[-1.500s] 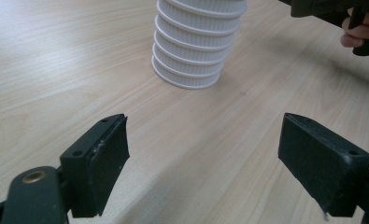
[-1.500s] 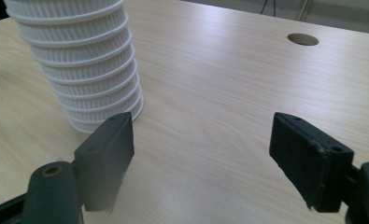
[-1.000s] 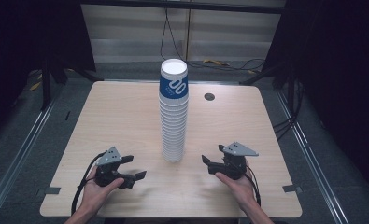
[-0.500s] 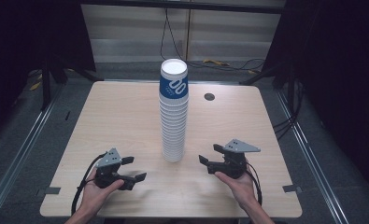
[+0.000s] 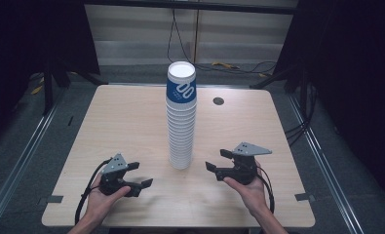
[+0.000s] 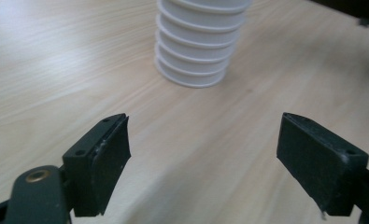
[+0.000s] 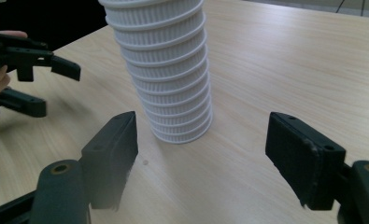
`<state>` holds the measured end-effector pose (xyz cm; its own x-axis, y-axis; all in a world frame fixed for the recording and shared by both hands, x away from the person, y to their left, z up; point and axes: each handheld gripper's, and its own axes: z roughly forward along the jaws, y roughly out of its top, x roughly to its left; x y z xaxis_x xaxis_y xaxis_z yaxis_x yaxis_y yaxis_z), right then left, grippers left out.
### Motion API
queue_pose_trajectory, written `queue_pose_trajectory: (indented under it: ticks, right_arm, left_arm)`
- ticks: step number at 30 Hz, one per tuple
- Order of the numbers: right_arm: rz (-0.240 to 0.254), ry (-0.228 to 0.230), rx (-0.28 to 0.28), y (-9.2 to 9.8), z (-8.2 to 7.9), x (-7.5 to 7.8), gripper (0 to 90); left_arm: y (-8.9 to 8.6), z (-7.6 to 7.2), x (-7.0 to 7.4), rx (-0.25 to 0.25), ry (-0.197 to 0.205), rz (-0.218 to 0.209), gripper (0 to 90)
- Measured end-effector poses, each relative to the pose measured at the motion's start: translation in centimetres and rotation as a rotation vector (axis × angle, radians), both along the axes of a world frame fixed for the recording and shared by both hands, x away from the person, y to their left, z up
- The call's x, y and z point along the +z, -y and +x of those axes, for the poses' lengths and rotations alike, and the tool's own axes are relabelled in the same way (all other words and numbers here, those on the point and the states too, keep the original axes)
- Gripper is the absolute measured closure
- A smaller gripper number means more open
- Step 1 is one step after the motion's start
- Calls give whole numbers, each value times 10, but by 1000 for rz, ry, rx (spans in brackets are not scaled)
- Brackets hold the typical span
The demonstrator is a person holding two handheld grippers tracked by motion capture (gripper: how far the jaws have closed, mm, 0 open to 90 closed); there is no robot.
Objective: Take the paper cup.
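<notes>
A tall stack of white paper cups (image 5: pixel 181 122), the top one blue with a white logo, stands upright in the middle of the wooden table (image 5: pixel 122 126). My left gripper (image 5: pixel 140 175) sits low at the front left, open and empty, jaws pointing right toward the stack's base (image 6: pixel 192 56). My right gripper (image 5: pixel 218 161) is held at the front right, open and empty, jaws pointing left at the stack (image 7: pixel 166 70). In the right gripper view the left gripper (image 7: pixel 56 86) shows beyond the stack.
A small dark round grommet (image 5: pixel 218 101) lies in the table's far right area. Metal rails run along the floor on both sides, and cables trail behind the far edge. Bare wood lies left and right of the stack.
Both grippers have edged slightly inward toward the cup stack; the right one lifted a little. The stack has not moved.
</notes>
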<state>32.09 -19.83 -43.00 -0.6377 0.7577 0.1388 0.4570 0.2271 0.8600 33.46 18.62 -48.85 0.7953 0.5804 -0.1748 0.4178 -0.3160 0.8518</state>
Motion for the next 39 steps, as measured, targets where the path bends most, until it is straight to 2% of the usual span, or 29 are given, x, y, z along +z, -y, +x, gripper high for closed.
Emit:
queue_pose_trajectory:
  ticks: [1,4,7,9,14,20,24,26,27,32,33,39]
  right_arm:
    - [-6,0,6,-1,0,0,258]
    - [0,12,28,0,0,5,258]
    - [13,12,32,0,0,10,251]
    - [-8,17,34,-1,-1,12,251]
    - [-5,25,47,-3,-1,21,251]
    - [15,51,67,-6,6,36,252]
    - [38,84,70,-6,11,54,259]
    - [41,94,72,-6,11,58,259]
    - [52,109,77,-6,13,66,259]
    - [58,121,95,-7,16,78,264]
    - [60,117,113,-8,19,83,255]
    - [75,131,136,-9,24,98,218]
  left_arm:
    - [-1,1,0,0,-12,-10,178]
    - [-1,0,0,-9,-6,-15,177]
    - [0,-4,0,-21,-8,-11,177]
    - [0,-7,1,-27,3,-4,177]
    - [-2,-8,1,-29,5,-3,177]
    - [-3,-7,1,-22,9,-4,177]
    - [-3,-8,1,-29,14,-1,177]
    - [-2,-7,1,-32,16,-1,177]
    - [-2,-8,1,-31,15,1,177]
    - [-2,-7,1,-31,14,1,177]
    - [-2,-7,1,-30,14,1,177]
    - [-2,-7,1,-31,17,6,177]
